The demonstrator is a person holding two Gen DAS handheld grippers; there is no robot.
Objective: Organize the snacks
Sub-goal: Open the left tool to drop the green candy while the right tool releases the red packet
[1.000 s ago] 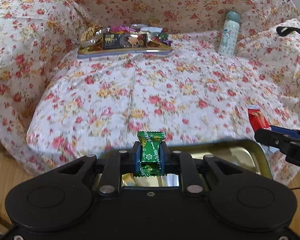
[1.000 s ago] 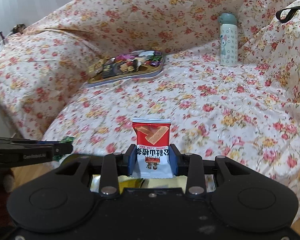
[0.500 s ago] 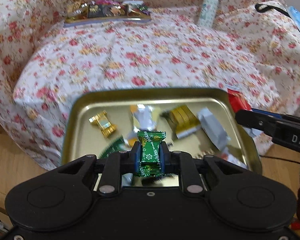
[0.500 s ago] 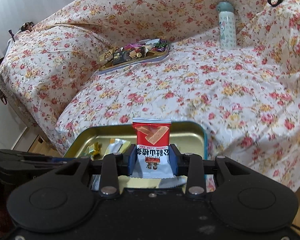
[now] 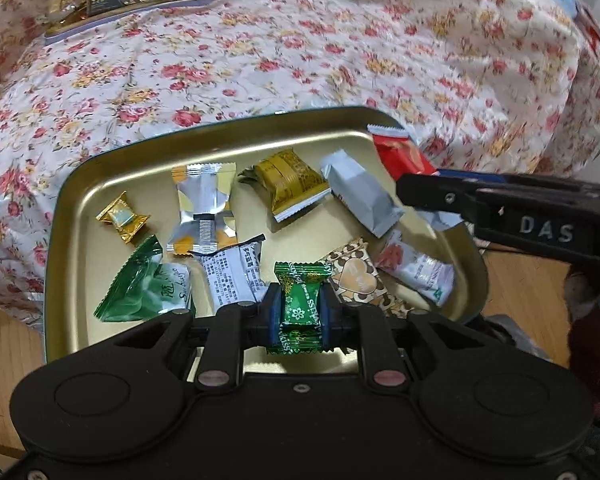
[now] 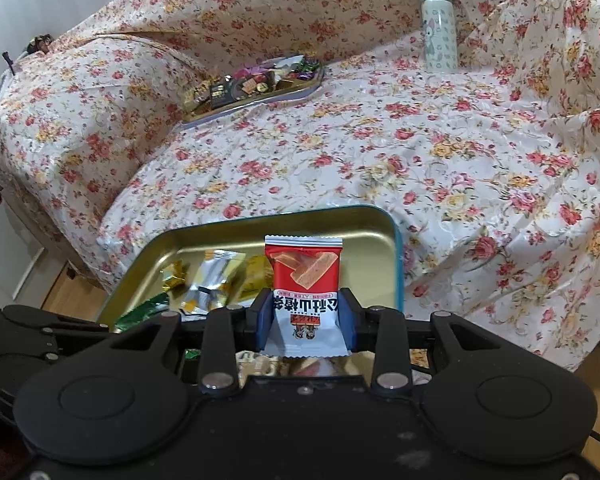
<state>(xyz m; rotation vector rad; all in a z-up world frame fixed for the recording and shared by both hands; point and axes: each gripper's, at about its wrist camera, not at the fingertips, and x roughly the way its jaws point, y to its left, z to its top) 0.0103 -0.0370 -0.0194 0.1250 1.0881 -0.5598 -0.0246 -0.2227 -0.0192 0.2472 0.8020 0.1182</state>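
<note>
My left gripper [image 5: 300, 312] is shut on a green wrapped candy [image 5: 301, 304], held above the near part of a gold metal tray [image 5: 66, 208]. Several wrapped snacks lie in that tray, among them a gold packet [image 5: 292, 184] and a silver one [image 5: 360, 192]. My right gripper [image 6: 305, 312] is shut on a red and white snack packet [image 6: 304, 280], held over the same tray [image 6: 364, 228]. In the left wrist view the right gripper's finger [image 5: 500, 204] reaches in from the right, with the red packet [image 5: 400, 152] over the tray's far right corner.
A second tray full of snacks [image 6: 256, 84] sits far back on the flowered sofa cover [image 6: 380, 152]. A pale green bottle [image 6: 440, 28] stands upright at the back right. Wooden floor [image 5: 4, 368] shows below the sofa's front edge.
Both grippers have come down and tilted toward the gold tray, which now fills much more of each view. Each still holds its snack.
</note>
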